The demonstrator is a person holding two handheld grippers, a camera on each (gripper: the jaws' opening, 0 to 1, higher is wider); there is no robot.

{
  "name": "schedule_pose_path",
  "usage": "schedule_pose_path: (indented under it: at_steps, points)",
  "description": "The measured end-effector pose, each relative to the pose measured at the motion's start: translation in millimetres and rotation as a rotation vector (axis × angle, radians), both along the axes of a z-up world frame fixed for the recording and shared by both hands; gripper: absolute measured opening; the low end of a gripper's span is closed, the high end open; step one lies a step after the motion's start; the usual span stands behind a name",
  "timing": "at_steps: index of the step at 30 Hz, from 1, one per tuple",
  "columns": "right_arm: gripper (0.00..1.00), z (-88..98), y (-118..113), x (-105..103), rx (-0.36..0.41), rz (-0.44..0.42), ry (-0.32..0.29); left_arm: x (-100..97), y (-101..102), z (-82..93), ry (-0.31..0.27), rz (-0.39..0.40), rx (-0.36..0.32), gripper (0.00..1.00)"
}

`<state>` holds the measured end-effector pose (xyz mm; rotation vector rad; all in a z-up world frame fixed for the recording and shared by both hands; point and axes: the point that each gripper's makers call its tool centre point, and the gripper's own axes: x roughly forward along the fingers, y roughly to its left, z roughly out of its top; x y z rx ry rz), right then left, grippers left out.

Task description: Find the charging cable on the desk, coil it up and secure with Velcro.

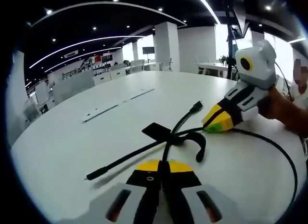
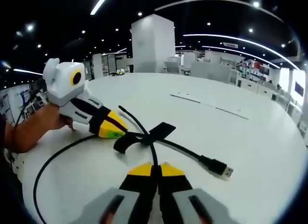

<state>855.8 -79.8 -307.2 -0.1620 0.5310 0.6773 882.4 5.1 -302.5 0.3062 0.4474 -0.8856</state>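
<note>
I have the black cable (image 1: 144, 151) lying across the white table (image 1: 72, 151), crossed over itself in a loose X, with its Velcro strap (image 1: 156, 131) spread flat at the crossing. In the left gripper view my left hand-held gripper (image 1: 162, 172) has its jaws closed together on a strand of the cable just short of the crossing. The right hand-held gripper (image 1: 214, 126) comes in from the right with its yellow tips down on the table at another strand; in the right gripper view its own jaws (image 2: 154, 172) are likewise pinched shut on the cable, and the USB plug (image 2: 222, 169) lies free to one side. The small connector (image 1: 196, 107) rests further out, and a long loop of slack (image 1: 284, 161) sweeps round by the person's arm. As I judge it, the coil is barely begun. To do this well I would keep one grip fixed as an anchor at the strap, feed slack in even loops with the other, and avoid dragging the strap under the strands, so that it remains free to wrap.
</note>
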Motion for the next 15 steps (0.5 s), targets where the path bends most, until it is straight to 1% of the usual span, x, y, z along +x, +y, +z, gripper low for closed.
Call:
schedule_pose_path:
  at_steps: [9,15]
  points:
    - [0.05,-1.3,0.3,-1.0,-0.002,-0.002,0.002,-3.0,2.9,2.3,-0.01,0.004,0.01,0.04]
    - [0.05,-1.3,-0.1,-1.0,-0.003,-0.002,0.0,-1.0,4.8,9.1,-0.029,0.018,0.0,0.05]
